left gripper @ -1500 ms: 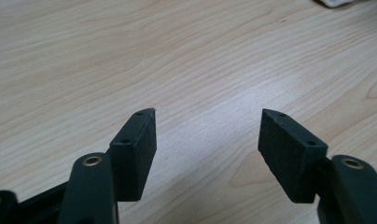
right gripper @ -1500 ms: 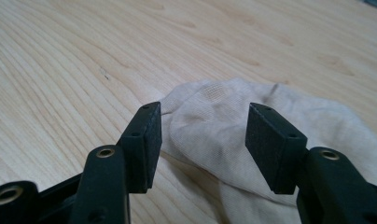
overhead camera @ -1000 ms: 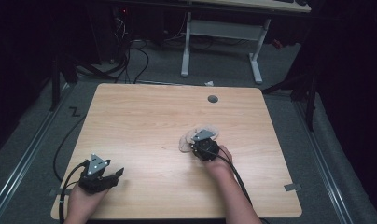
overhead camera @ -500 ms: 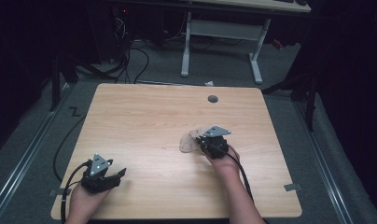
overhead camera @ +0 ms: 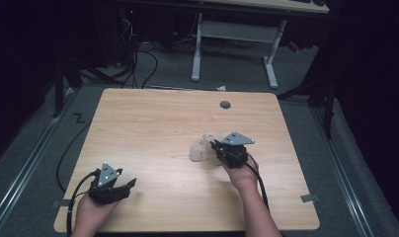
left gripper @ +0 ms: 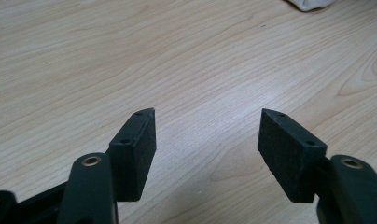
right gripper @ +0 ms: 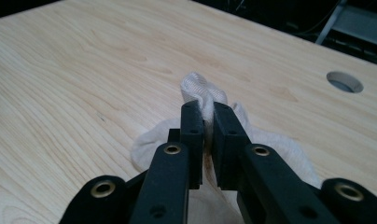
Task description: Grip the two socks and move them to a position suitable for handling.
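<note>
While pinched, cloth point(right gripper: 203, 95) bunches between right gripper point(right gripper: 205, 109) jaws, rest draping beneath.

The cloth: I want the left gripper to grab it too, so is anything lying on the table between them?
Nothing visible. The left gripper stands open over bare table, and only wood lies between it and the cloth, which the right gripper pinches.

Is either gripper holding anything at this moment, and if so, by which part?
The right gripper is shut on a bunched fold at the top of the white cloth. The left gripper stands open over the table, holding nothing.
</note>
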